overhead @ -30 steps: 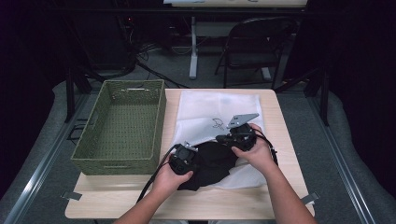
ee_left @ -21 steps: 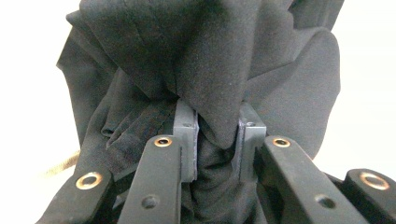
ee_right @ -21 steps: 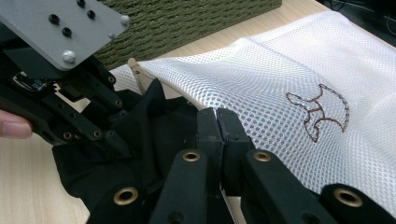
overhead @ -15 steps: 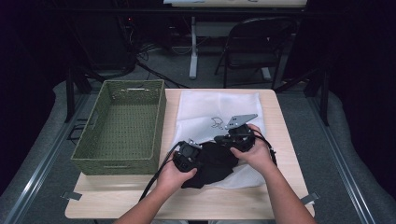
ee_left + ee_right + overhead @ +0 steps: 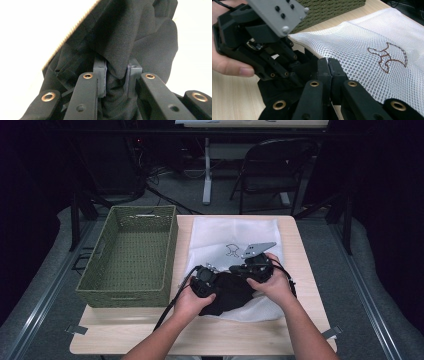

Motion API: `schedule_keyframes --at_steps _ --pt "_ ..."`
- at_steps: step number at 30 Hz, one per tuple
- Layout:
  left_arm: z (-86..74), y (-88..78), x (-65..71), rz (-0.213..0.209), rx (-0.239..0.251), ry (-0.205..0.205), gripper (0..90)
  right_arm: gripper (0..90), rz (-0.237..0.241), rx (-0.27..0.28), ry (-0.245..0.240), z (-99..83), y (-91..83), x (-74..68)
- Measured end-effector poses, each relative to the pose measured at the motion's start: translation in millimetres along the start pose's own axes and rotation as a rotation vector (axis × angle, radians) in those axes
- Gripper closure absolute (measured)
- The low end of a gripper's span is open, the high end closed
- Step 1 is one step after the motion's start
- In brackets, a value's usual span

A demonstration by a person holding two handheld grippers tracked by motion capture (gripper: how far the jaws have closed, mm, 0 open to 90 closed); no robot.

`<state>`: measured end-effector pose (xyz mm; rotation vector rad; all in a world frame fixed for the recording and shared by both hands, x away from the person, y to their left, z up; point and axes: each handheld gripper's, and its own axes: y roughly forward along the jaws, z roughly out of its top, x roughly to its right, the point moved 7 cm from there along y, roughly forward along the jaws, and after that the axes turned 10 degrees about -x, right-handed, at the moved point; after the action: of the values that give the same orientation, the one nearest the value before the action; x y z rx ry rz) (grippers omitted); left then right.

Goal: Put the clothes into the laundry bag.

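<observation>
Black cloth (image 5: 227,292) lies low centre of high view, on white mesh bag (image 5: 235,232) spread over surface (image 5: 150,335). Left hand-held gripper (image 5: 117,75) grasps fold of black cloth between pads. Right hand-held gripper (image 5: 329,65) clenched at mesh bag edge. Green basket (image 5: 131,255) at left.

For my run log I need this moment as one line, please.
left gripper: shut on black cloth | right gripper: shut at white mesh bag edge | green woven basket: empty
</observation>
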<state>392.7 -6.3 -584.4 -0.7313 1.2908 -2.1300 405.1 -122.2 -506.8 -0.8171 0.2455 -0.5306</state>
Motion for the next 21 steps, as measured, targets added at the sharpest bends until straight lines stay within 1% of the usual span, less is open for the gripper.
schedule_keyframes --at_steps 3,7,9,10,12,13,15,17,18,20,21 --pt "3.5 1.2 -0.5 0.001 0.004 -0.010 76.1 89.3 0.001 0.001 0.000 0.1 -0.1 -0.1" --pt "9.9 2.2 -0.8 0.016 0.012 -0.010 76.2 89.3 0.001 0.003 0.000 0.2 -0.1 -0.1" --pt "12.3 3.0 -1.5 0.011 0.019 -0.019 76.3 89.3 0.001 0.002 0.001 0.3 -0.1 -0.2" --pt "12.9 3.3 -2.0 0.011 0.015 -0.021 76.3 89.3 0.001 0.003 0.001 0.3 -0.1 -0.2" --pt "14.7 4.3 -2.7 0.013 0.023 -0.030 76.4 89.3 0.001 0.003 0.001 0.4 -0.2 -0.6" --pt "15.8 4.4 -3.7 0.021 0.026 -0.027 76.4 89.4 0.001 0.003 -0.001 0.5 -0.2 -0.6" --pt "17.3 4.9 -3.3 0.015 0.036 -0.045 76.4 89.3 0.003 0.005 0.002 0.6 -0.1 -0.7" --pt "18.6 4.9 -5.2 0.020 0.035 -0.040 76.4 89.4 0.003 0.005 0.000 0.6 -0.1 -0.6" --pt "19.6 5.5 -4.9 0.019 0.042 -0.054 76.4 89.4 0.003 0.004 0.001 0.6 0.0 -0.7" --pt "21.0 5.7 -6.2 0.024 0.043 -0.047 76.4 89.4 0.003 0.005 0.000 0.7 0.2 -0.6" --pt "21.5 5.8 -6.1 0.017 0.042 -0.055 76.4 89.4 0.003 0.005 -0.001 0.8 0.4 -0.8"
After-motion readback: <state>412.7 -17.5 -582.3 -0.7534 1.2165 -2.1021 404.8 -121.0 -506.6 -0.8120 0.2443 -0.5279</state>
